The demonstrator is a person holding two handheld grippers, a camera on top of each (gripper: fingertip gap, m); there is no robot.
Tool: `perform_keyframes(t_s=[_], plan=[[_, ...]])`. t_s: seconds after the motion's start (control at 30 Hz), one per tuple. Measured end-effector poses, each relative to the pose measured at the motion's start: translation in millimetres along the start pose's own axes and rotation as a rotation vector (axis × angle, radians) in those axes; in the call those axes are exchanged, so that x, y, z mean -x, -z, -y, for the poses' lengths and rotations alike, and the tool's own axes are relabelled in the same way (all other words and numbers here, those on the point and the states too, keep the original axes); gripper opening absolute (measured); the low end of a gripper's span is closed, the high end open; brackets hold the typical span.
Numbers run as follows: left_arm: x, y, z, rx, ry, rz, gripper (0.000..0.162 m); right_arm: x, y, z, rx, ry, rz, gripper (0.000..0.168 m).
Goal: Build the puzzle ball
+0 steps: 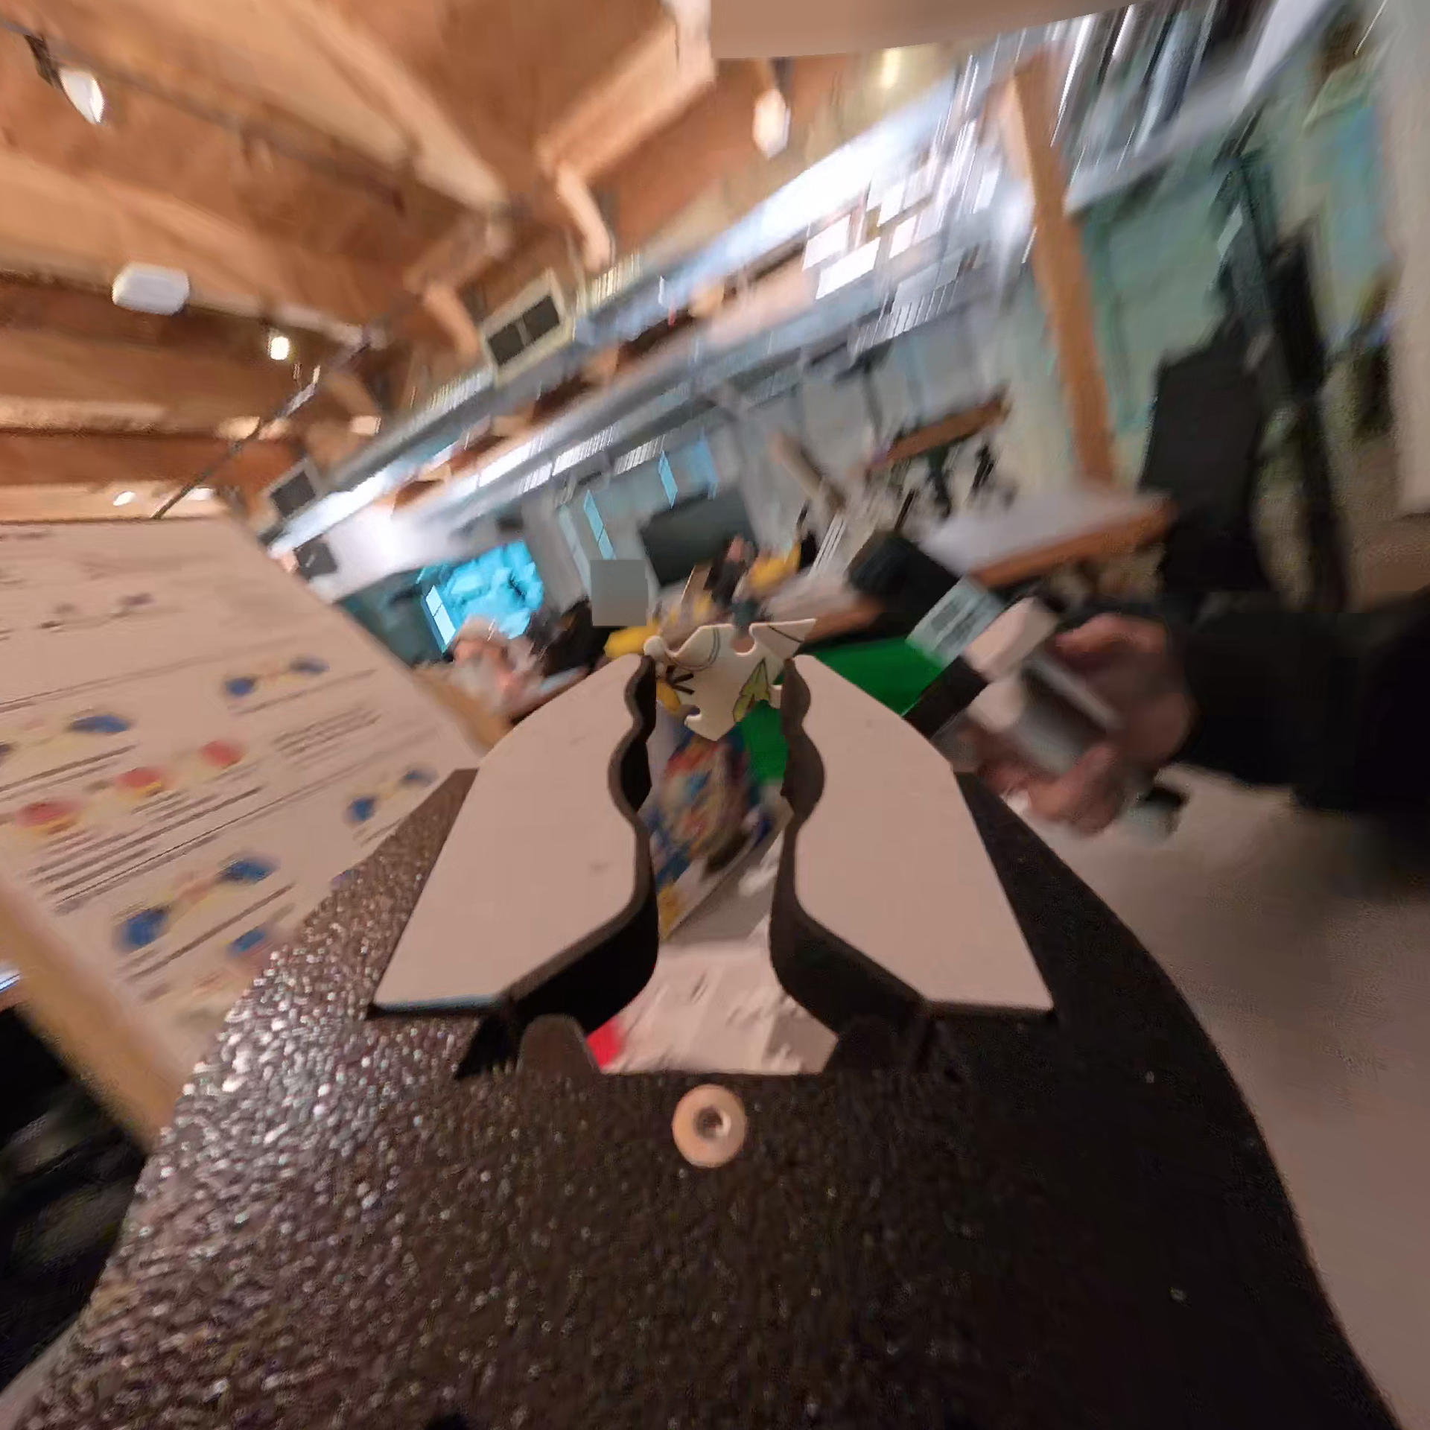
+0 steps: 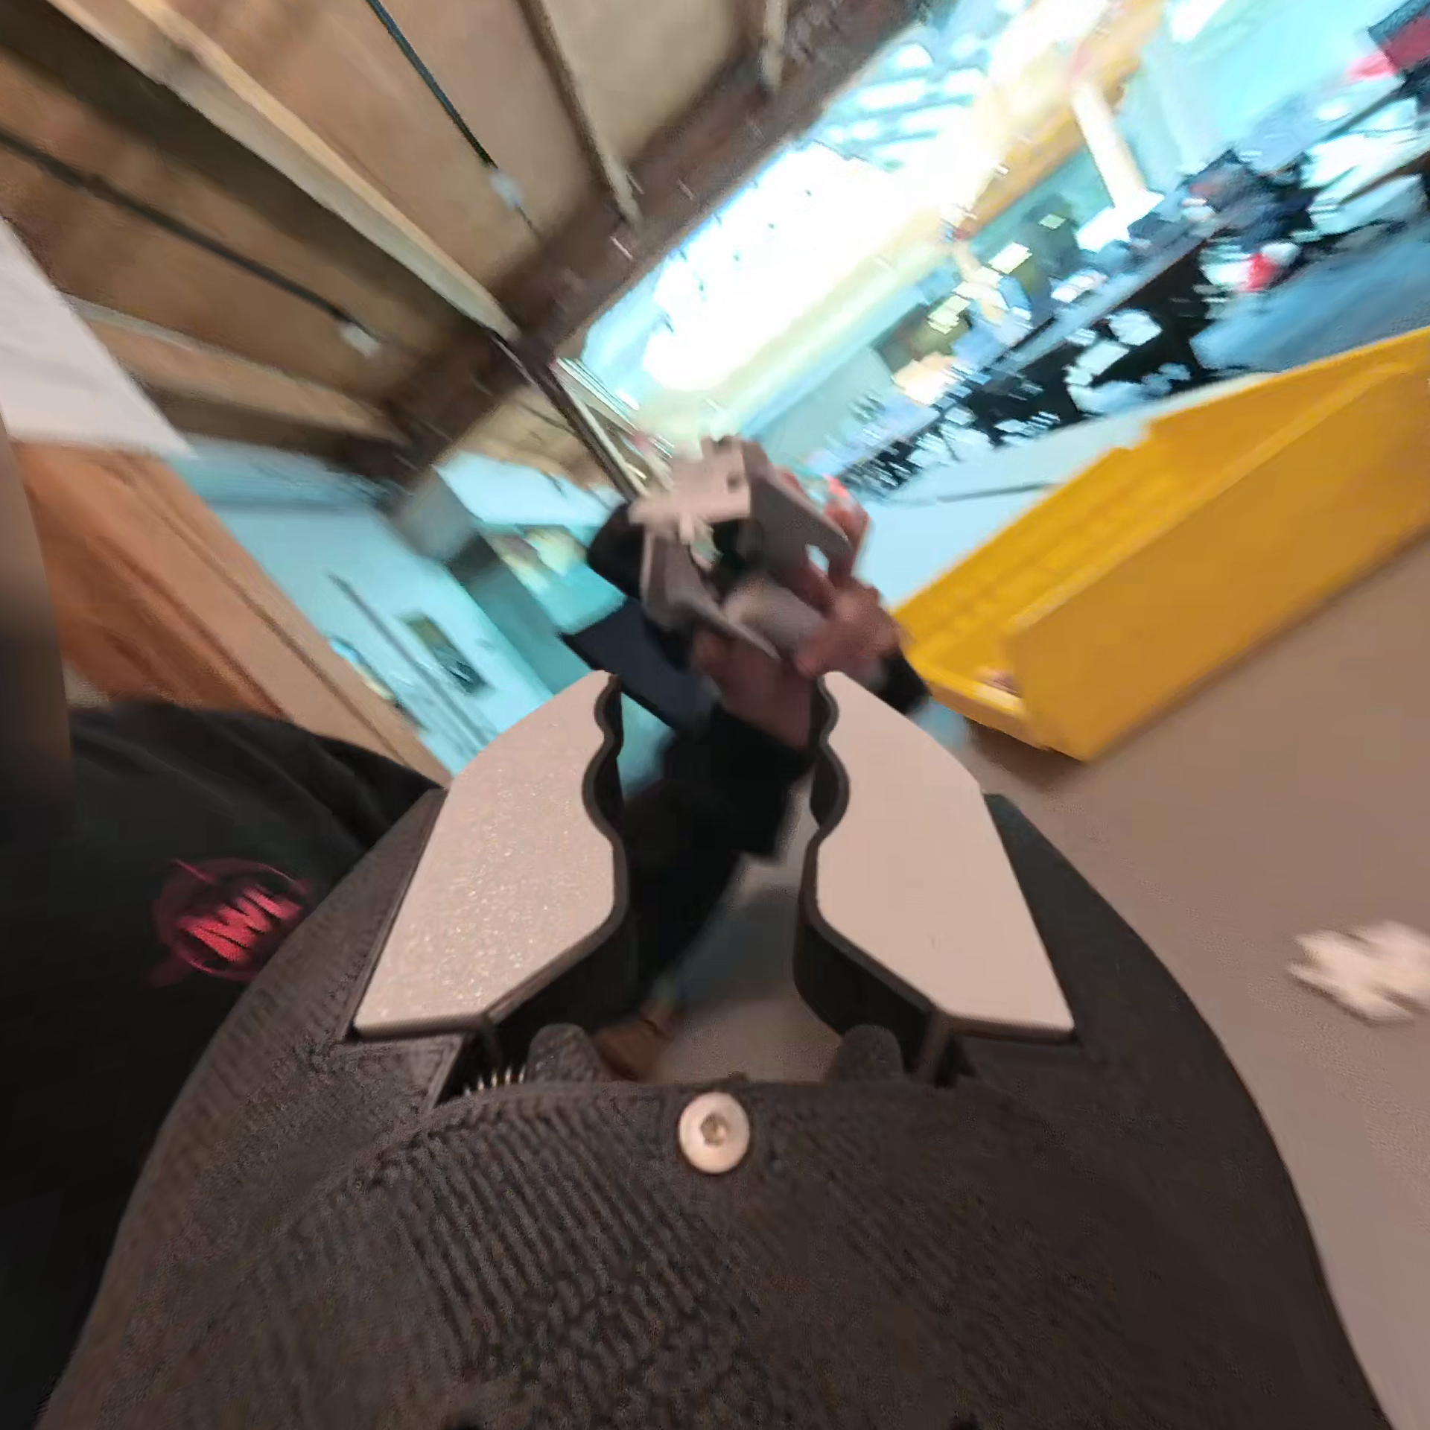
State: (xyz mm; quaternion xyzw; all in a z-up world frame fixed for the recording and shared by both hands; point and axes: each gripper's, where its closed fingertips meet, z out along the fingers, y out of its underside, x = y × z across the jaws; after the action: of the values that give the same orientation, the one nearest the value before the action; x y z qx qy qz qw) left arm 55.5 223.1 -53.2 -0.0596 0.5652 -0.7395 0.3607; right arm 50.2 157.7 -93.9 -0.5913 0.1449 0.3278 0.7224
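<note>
L wrist cam: my left gripper (image 1: 720, 665) pinches a cluster of joined puzzle pieces (image 1: 723, 673) at its fingertips, held up in the air, white w/ a green leaf print. Behind it, blurry, a colourful box (image 1: 700, 812) and a green patch. Far right, a hand (image 1: 1099, 720) holds the other gripper.

R wrist cam: my right gripper (image 2: 716, 696) gapes w/ nothing between the fingers. Ahead, the left gripper w/ the pieces, blurred. Yellow bin (image 2: 1161, 557) on the grey table (image 2: 1199, 812); loose white pieces (image 2: 1362, 971) at right.
</note>
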Motion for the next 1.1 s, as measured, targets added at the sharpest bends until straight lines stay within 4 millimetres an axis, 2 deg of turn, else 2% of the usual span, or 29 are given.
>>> perform_keyframes(t_s=[0.07,0.23,0.43,0.57,0.7,0.73,0.8,0.87,0.97,1.03,1.1], plan=[[-16.0,-6.7,9.9,-0.149,0.113,-0.041,0.03,10.3,-10.5,11.0,-0.078,-0.131,0.1,0.042],[-39.6,-17.8,16.0,-0.32,0.232,-0.104,0.03,21.7,-24.8,15.2,-0.133,-0.313,0.219,0.039],[-56.0,-25.1,11.1,-0.335,0.295,-0.185,0.03,21.3,-32.6,3.5,-0.089,-0.316,0.199,0.036],[-61.6,-27.4,7.0,-0.33,0.343,-0.224,0.03,20.2,-26.9,10.1,-0.128,-0.32,0.211,0.024],[-65.8,-30.4,-1.4,-0.316,0.393,-0.249,0.03,21.5,-25.7,7.4,-0.109,-0.308,0.218,0.018],[-66.6,-31.9,-3.7,-0.311,0.404,-0.251,0.03,23.4,-25.2,6.7,-0.105,-0.302,0.231,0.009],[-66.4,-33.2,-5.4,-0.313,0.439,-0.255,0.03,23.2,-23.2,8.3,-0.115,-0.291,0.231,0.006],[-63.1,-33.3,-7.9,-0.299,0.482,-0.243,0.028,21.0,-16.3,19.5,-0.183,-0.27,0.214,0.003],[-48.3,-31.5,-13.8,-0.258,0.489,-0.135,0.014,0.7,1.1,33.1,-0.265,-0.171,0.059,0.002],[-46.2,-34.8,-27.4,-0.129,0.473,-0.091,0.008,-14.5,16.0,39.6,-0.316,-0.07,-0.075,0.003],[-50.0,-42.1,-45.9,0.034,0.462,-0.061,0.015,-21.8,27.2,42.5,-0.351,0.029,-0.166,0.002]])
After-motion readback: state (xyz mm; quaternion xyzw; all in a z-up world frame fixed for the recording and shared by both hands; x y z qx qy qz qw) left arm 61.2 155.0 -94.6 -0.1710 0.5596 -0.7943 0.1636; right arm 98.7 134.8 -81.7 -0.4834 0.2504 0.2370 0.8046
